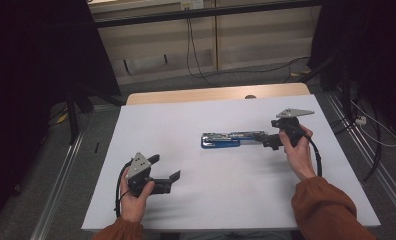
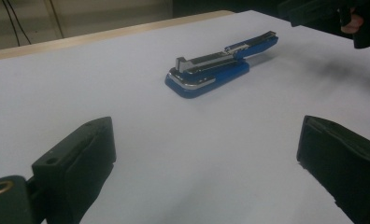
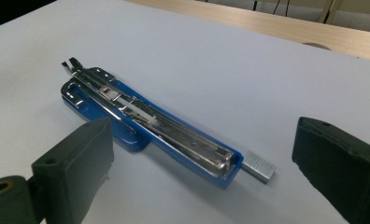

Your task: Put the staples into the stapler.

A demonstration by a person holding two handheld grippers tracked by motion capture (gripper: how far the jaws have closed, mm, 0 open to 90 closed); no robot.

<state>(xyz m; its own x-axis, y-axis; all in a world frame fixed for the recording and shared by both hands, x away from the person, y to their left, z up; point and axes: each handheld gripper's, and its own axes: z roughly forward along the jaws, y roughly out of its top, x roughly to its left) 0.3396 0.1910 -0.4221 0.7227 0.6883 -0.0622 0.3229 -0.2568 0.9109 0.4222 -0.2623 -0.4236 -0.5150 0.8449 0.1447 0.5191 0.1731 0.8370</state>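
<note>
A blue stapler [image 1: 221, 139] lies opened out flat in the middle of the white table [image 1: 196, 110], its metal magazine [image 3: 150, 121] exposed. A short strip of staples [image 3: 259, 166] lies on the table against the stapler's near end. My right gripper [image 1: 265, 140] is open at the stapler's right end, its jaws on either side of that end [image 3: 204, 133] and not touching it. My left gripper [image 1: 166, 166] is open near the front left of the table, pointing toward the stapler [image 2: 220, 65] from well short of it, with nothing between its jaws [image 2: 206, 140].
A bare wooden strip [image 1: 216, 94] runs along the table's far edge. Beyond it lie floor cables [image 1: 196, 65] and dark stands [image 1: 76, 100]. The other hand's gripper [image 2: 323, 11] shows at the top right of the left gripper view.
</note>
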